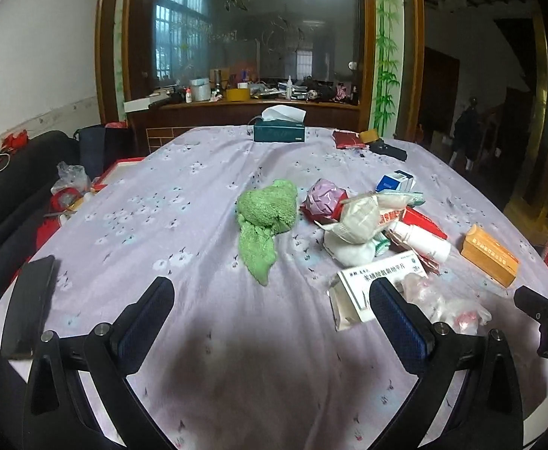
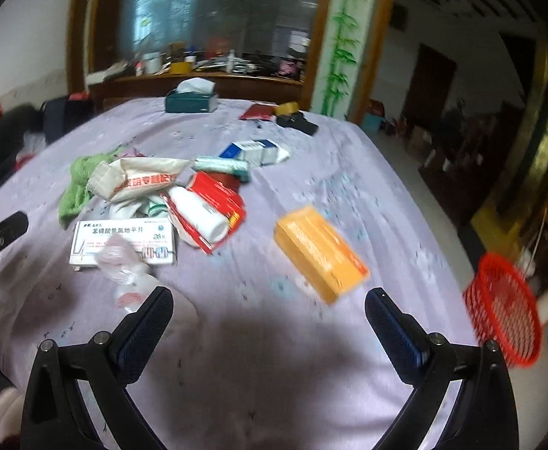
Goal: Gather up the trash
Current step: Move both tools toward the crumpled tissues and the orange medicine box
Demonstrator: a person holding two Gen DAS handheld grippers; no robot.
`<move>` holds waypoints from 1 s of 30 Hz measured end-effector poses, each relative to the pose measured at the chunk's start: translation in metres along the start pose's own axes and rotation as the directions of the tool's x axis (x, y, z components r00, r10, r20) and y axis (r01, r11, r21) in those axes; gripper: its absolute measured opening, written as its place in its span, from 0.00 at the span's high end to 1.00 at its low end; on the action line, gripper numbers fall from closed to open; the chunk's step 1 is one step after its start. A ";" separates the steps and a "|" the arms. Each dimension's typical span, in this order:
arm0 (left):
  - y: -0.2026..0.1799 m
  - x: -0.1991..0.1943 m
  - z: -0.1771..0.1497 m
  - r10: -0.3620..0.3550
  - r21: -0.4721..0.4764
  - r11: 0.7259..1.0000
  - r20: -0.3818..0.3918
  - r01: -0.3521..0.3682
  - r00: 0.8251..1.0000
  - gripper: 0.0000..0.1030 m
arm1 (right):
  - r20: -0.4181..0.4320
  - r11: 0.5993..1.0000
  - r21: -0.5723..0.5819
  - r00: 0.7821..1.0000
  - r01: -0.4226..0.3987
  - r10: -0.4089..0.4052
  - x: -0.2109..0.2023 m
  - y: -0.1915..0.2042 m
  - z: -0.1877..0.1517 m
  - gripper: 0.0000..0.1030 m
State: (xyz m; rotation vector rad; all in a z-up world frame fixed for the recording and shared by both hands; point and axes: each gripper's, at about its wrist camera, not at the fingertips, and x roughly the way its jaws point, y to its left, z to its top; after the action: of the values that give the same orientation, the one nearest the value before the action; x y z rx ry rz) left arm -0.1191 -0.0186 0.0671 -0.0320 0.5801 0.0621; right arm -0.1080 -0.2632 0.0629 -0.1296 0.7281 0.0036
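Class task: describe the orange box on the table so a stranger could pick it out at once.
Start at the lavender flowered tablecloth and go to its right side, toward the red basket. The orange box lies alone there, apart from the central litter pile; it is the only plain orange carton.

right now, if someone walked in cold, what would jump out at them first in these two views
The pile of trash in the middle of the lilac tablecloth: wrappers, medicine boxes and a white bottle. Just left of it lies a crumpled green cloth, and off to the right an orange box sits alone. Beyond the table's right edge stands a bright red basket.
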 end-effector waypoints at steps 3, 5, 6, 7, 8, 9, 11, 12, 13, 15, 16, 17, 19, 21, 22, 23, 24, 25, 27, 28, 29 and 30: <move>-0.007 -0.006 -0.008 -0.001 0.021 1.000 -0.007 0.001 1.000 0.00 | 0.013 0.999 0.043 1.000 0.006 -0.006 -0.010 -0.006 -0.010 0.00; -0.011 -0.011 -0.011 -0.003 0.029 1.000 -0.005 0.003 1.000 0.00 | 0.032 0.997 0.077 0.999 -0.005 0.003 -0.018 -0.011 -0.016 0.00; -0.013 -0.012 -0.012 -0.002 0.029 1.000 -0.007 0.002 1.000 0.00 | 0.044 0.997 0.079 0.999 -0.006 0.002 -0.023 -0.012 -0.018 0.00; -0.014 -0.015 -0.014 0.000 0.034 0.999 -0.005 0.000 1.000 0.00 | 0.049 0.997 0.074 0.999 -0.002 -0.001 -0.027 -0.012 -0.020 0.00; -0.016 -0.018 -0.015 0.003 0.038 0.999 -0.001 -0.003 1.000 0.00 | 0.054 0.997 0.073 0.999 -0.002 -0.002 -0.029 -0.012 -0.021 0.00; -0.017 -0.021 -0.017 0.005 0.039 0.999 0.003 -0.005 1.000 0.00 | 0.063 0.997 0.078 0.998 -0.006 0.001 -0.034 -0.013 -0.023 0.00; -0.018 -0.030 -0.020 -0.001 0.038 0.999 0.016 0.000 1.000 0.00 | 0.068 0.996 0.088 0.997 -0.028 0.022 -0.041 -0.015 -0.027 0.00; -0.018 -0.035 -0.021 -0.003 0.033 0.999 0.025 0.002 1.000 0.00 | 0.075 0.996 0.089 0.997 -0.031 0.024 -0.046 -0.015 -0.029 0.00; -0.019 -0.041 -0.023 -0.005 0.026 1.000 0.038 0.004 0.999 0.00 | 0.085 0.996 0.087 0.996 -0.031 0.024 -0.051 -0.015 -0.031 0.00; -0.018 -0.049 -0.026 -0.007 0.022 1.000 0.049 0.006 0.999 0.00 | 0.110 0.996 0.083 0.994 -0.037 0.028 -0.063 -0.014 -0.034 0.00; -0.018 -0.053 -0.027 -0.003 0.023 1.000 0.054 0.002 0.999 0.00 | 0.123 0.996 0.087 0.992 -0.036 0.026 -0.068 -0.014 -0.036 0.00; -0.018 -0.056 -0.028 -0.003 0.024 1.000 0.057 0.002 0.998 0.00 | 0.136 0.995 0.089 0.990 -0.036 0.024 -0.072 -0.015 -0.039 0.00; -0.019 -0.058 -0.030 -0.007 0.023 1.000 0.059 0.006 0.998 0.00 | 0.147 0.996 0.084 0.989 -0.033 0.020 -0.078 -0.014 -0.041 0.00; -0.018 -0.059 -0.029 -0.002 0.016 1.000 0.070 0.001 0.998 0.00 | 0.156 0.995 0.090 0.988 -0.033 0.019 -0.078 -0.015 -0.042 0.00; -0.019 -0.058 -0.029 0.001 0.019 1.000 0.071 -0.002 0.998 0.00 | 0.153 0.996 0.084 0.988 -0.039 0.026 -0.077 -0.015 -0.041 0.00; -0.019 -0.056 -0.028 0.002 0.020 1.000 0.067 -0.004 0.998 0.00 | 0.145 0.996 0.079 0.989 -0.040 0.028 -0.074 -0.014 -0.041 0.00; -0.019 -0.054 -0.028 -0.002 0.015 1.000 0.063 0.001 0.998 0.00 | 0.141 0.996 0.079 0.990 -0.038 0.026 -0.072 -0.013 -0.040 0.00; -0.018 -0.053 -0.027 -0.006 0.013 1.000 0.059 0.005 0.998 0.00 | 0.140 0.996 0.080 0.990 -0.038 0.026 -0.070 -0.013 -0.039 0.00; -0.019 -0.050 -0.027 -0.003 0.017 1.000 0.054 0.002 0.999 0.00 | 0.135 0.995 0.086 0.990 -0.045 0.033 -0.067 -0.013 -0.038 0.01; -0.019 -0.049 -0.028 -0.004 0.016 1.000 0.050 0.003 0.999 0.00 | 0.135 0.995 0.088 0.991 -0.037 0.025 -0.067 -0.013 -0.038 0.01; -0.019 -0.049 -0.029 -0.008 0.012 1.000 0.047 0.007 0.999 0.00 | 0.137 0.996 0.087 0.990 -0.029 0.017 -0.066 -0.014 -0.038 0.01; -0.018 -0.048 -0.029 -0.011 0.008 1.000 0.042 0.011 0.999 0.00 | 0.137 0.996 0.086 0.990 -0.026 0.014 -0.067 -0.013 -0.038 0.01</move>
State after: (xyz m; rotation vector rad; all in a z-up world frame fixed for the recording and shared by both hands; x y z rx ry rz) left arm -0.1744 -0.0407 0.0694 -0.0258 0.5380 0.0495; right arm -0.1822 -0.2780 0.0806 -0.0375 0.5919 -0.0003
